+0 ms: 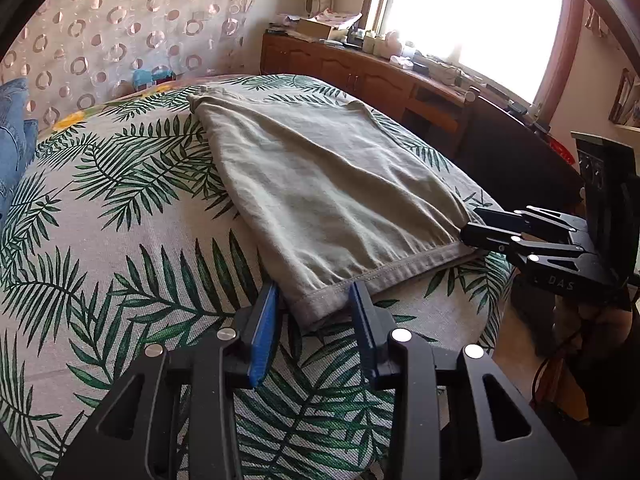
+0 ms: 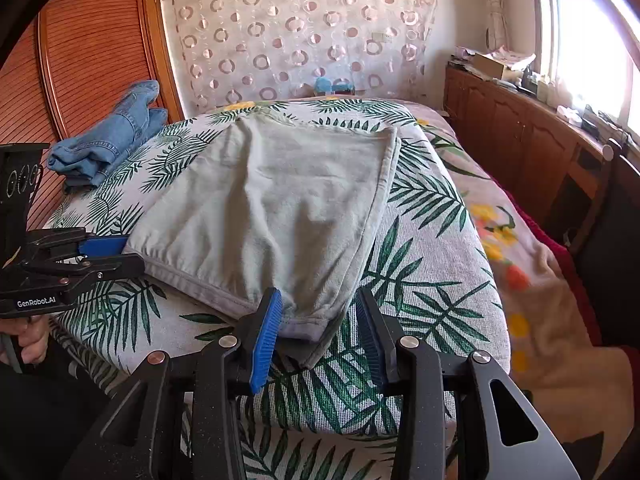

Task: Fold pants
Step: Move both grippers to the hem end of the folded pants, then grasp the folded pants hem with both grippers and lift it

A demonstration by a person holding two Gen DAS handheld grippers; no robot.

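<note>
Where the grey-green pants (image 1: pixel 320 188) lie folded flat on the leaf-print bedspread (image 1: pixel 120 240), their hemmed near edge runs along the bed's near side, and both tongs are at that edge, one at each corner. The left gripper (image 1: pixel 314 300) has its blue pads (image 1: pixel 262 332) on either side of the left corner of the hem, the cloth lying between them; the gap is fairly narrow, yet the pads do not look to be pressing the fabric from this side, and the other camera shows its jaws lying flat, one over and one under the edge. The right gripper (image 2: pixel 318 310) straddles the right corner in the same way, its pads partly closed around the bunched hem, the left pad touching the cloth, though I cannot tell whether it truly pinches. In the left camera its black fingers (image 1: pixel 492 232) meet the corner of the hem. A hand (image 2: pixel 32 340) grips the left tool's handle at the lower left. Further off, a heap of blue jeans (image 2: pixel 108 136) sits on the bed near the wooden headboard (image 2: pixel 88 40), well apart from the pants. A circle-patterned curtain (image 2: pixel 296 32) hangs beyond, and a wooden cabinet (image 2: pixel 520 132) runs under the bright window (image 1: pixel 472 12).
</note>
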